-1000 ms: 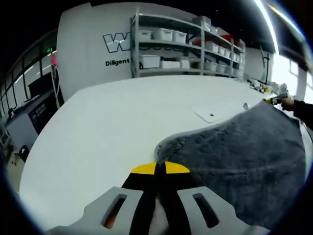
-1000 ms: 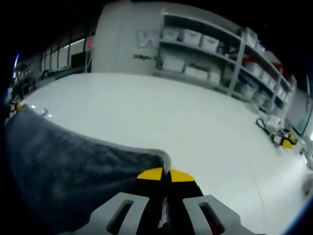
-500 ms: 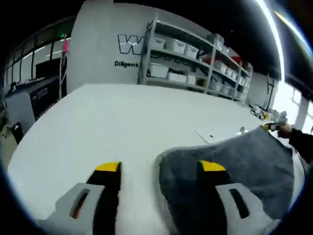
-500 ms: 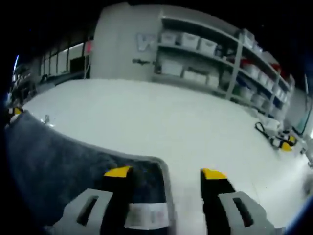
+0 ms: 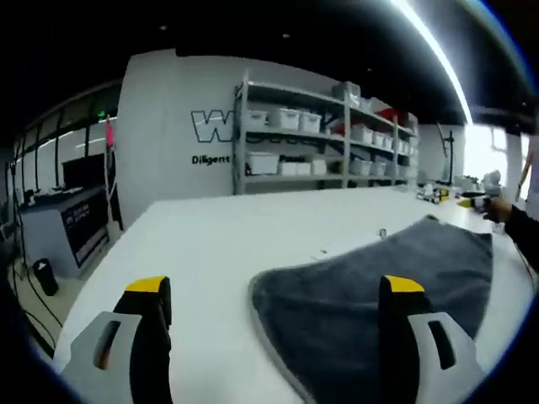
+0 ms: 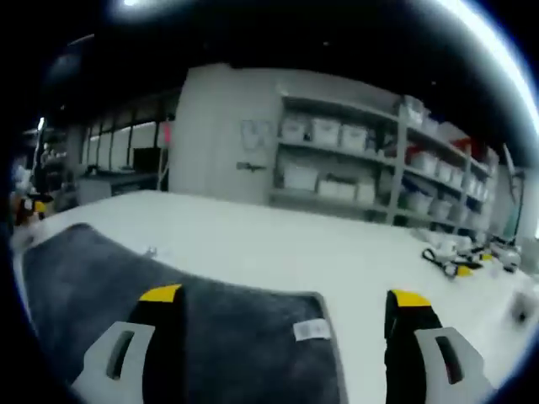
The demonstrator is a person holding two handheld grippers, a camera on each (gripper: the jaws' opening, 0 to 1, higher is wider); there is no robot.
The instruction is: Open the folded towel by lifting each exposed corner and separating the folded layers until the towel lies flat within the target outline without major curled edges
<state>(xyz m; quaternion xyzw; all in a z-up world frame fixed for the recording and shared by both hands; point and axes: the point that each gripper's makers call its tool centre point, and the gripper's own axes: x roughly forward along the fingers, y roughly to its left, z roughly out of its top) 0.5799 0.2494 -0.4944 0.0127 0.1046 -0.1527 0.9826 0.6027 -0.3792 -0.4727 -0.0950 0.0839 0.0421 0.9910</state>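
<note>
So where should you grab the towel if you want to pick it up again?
Grab a corner of the towel: the one with the white tag lies flat at the edge. Slide the right tool in low from the bare table beside it.

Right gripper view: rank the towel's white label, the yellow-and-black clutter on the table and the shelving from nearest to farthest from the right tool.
1. White label, on the towel corner between the jaws.
2. Yellow-and-black clutter, far right on the table.
3. Shelving, against the back wall.

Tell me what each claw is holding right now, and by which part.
Nothing. The left claw and the right claw are both open, each above a corner of the grey towel lying on the white table.
</note>
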